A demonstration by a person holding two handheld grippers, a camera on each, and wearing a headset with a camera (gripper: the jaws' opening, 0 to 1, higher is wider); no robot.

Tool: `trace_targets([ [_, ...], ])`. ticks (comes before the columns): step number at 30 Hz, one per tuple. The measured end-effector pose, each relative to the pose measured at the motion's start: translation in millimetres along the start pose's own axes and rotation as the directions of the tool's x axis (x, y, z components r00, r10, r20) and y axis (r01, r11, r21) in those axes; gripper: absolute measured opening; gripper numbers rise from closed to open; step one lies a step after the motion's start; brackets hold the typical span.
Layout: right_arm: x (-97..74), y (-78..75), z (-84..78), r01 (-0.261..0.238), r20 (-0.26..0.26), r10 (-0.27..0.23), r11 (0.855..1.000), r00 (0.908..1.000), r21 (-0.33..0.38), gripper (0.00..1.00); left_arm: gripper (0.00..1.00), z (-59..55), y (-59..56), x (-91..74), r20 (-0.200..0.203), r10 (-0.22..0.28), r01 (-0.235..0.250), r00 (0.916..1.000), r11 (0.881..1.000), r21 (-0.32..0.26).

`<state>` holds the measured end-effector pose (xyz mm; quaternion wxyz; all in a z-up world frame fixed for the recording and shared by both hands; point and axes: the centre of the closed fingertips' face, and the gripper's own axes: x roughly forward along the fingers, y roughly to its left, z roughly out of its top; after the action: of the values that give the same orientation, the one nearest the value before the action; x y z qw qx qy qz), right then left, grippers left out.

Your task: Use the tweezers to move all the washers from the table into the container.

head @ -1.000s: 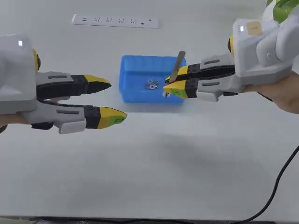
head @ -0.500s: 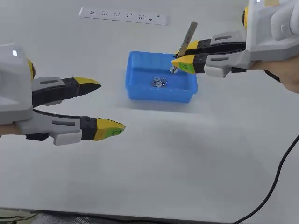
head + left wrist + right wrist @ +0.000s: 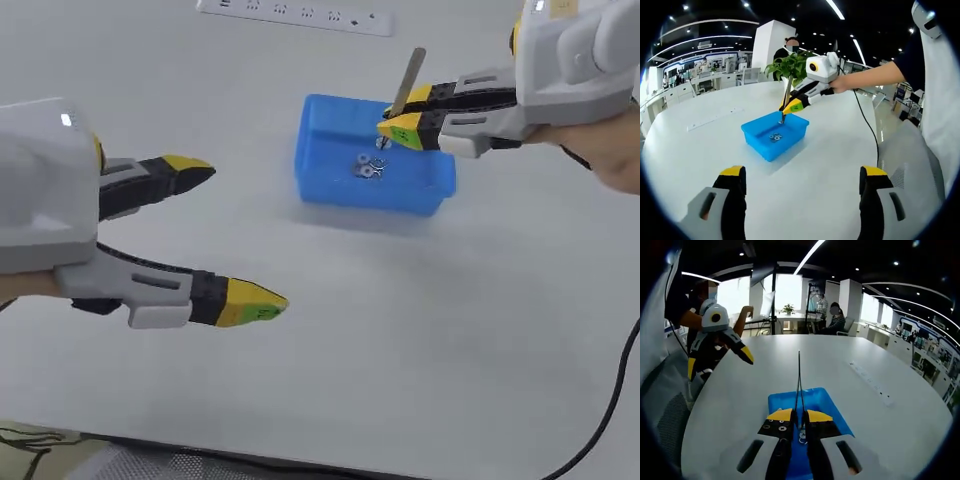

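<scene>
A blue container (image 3: 330, 190) stands on the white table with several small washers (image 3: 370, 168) on its floor. My right gripper (image 3: 405, 120) is shut on thin metal tweezers (image 3: 405, 85), which slant down over the container's far right part. Their tip hangs just above the washers, and I cannot tell whether it holds one. In the right gripper view the tweezers (image 3: 799, 385) stick out between the closed jaws of that gripper (image 3: 800, 416) over the container (image 3: 825, 400). My left gripper (image 3: 240, 235) is open and holds nothing, well to the left of the container (image 3: 760, 137).
A white power strip (image 3: 295, 12) lies at the far edge of the table. A black cable (image 3: 610, 400) runs along the right side. A potted plant (image 3: 790, 65) stands behind the container in the left gripper view. People sit at far tables.
The right gripper has carried the tweezers from the container's near wall to over its far right part. The left gripper's jaws look wider apart. The head camera has shifted.
</scene>
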<state>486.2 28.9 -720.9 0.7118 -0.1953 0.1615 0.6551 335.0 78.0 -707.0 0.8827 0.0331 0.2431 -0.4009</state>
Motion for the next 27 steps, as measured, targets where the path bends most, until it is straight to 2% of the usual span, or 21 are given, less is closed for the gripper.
trace_targets([
  [10, 17.1, -8.5, -25.6, 0.011, -0.055, -0.01, 1.0, 0.9984, 0.019, 0.09, 0.99, -4.8, 1.6, -1.5, -0.01, 0.0, 0.0, 0.9999, 1.0, -0.01],
  [22, 21.0, -5.1, -40.2, 0.001, -0.07, 0.001, 0.999, 0.9976, 0.039, 0.1, 0.99, -9.2, 2.6, -1.3, -0.018, -0.003, 0.002, 0.9998, 1.0, -0.025],
  [27, 22.2, -2.6, -39.4, -0.011, -0.064, 0.014, 0.999, 0.9979, 0.05, 0.1, 0.99, -10.8, 3.9, -3.1, -0.024, 0.001, -0.001, 0.9997, 0.999, -0.032],
])
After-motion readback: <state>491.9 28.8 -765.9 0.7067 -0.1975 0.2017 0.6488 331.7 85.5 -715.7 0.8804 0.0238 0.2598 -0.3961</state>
